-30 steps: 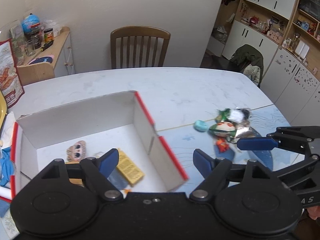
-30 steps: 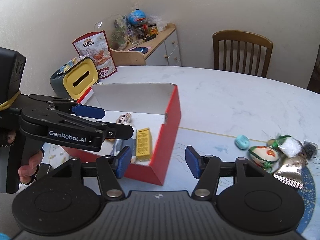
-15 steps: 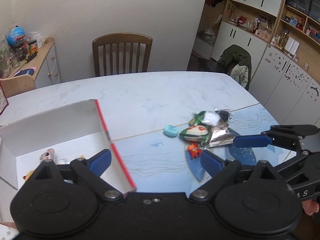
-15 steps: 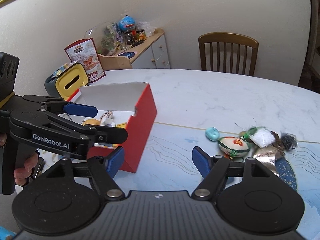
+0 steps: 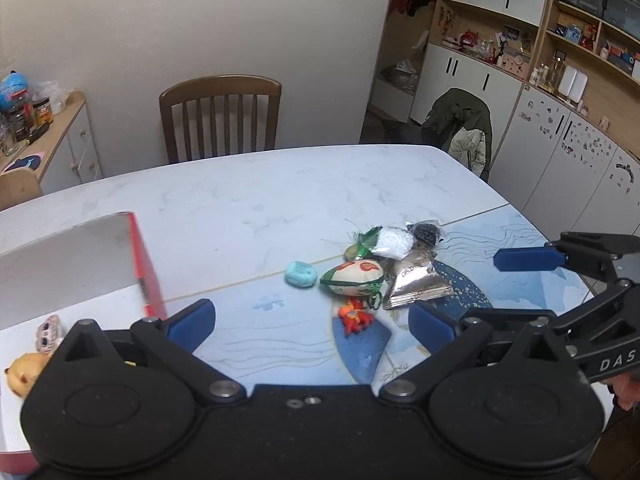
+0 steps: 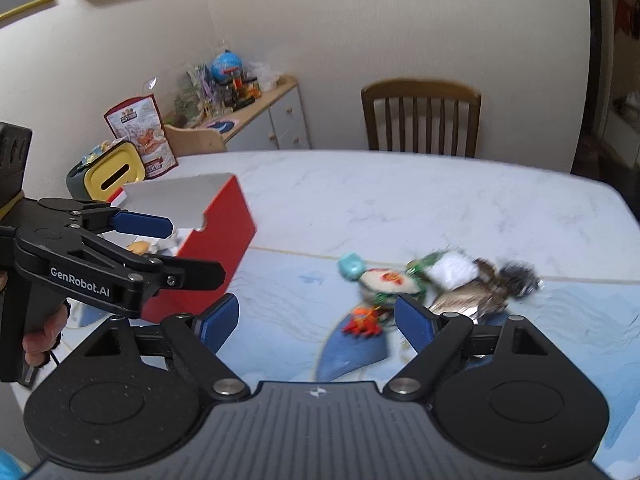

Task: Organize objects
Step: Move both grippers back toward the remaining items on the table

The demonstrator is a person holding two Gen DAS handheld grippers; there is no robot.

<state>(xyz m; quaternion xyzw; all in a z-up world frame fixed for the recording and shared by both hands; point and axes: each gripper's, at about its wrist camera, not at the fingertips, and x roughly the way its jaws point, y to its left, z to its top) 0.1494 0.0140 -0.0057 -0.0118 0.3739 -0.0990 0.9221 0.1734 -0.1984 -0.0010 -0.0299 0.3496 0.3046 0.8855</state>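
Note:
A red-sided white box (image 5: 138, 264) stands at the table's left and holds a small doll head (image 5: 47, 330) and a yellow toy (image 5: 22, 368); it also shows in the right wrist view (image 6: 224, 220). A pile of small objects lies right of it: a teal lump (image 5: 301, 274), a white-and-red pouch (image 5: 354, 278), a silver packet (image 5: 416, 284), a white packet (image 5: 394, 242) and an orange-red figure (image 5: 354, 318). My left gripper (image 5: 310, 322) is open and empty above the table before the pile. My right gripper (image 6: 316, 322) is open and empty, close over the orange-red figure (image 6: 362, 320).
A wooden chair (image 5: 220, 116) stands behind the white marble table (image 5: 260, 188). A sideboard with jars (image 6: 256, 112) is at the left, with a yellow-and-grey container (image 6: 106, 170) and a snack bag (image 6: 140, 136) near the box. Cabinets (image 5: 560, 152) line the right wall.
Both grippers have swung right, away from the box and toward the pile of small objects. Both stay open and empty. The right wrist view is blurred by motion.

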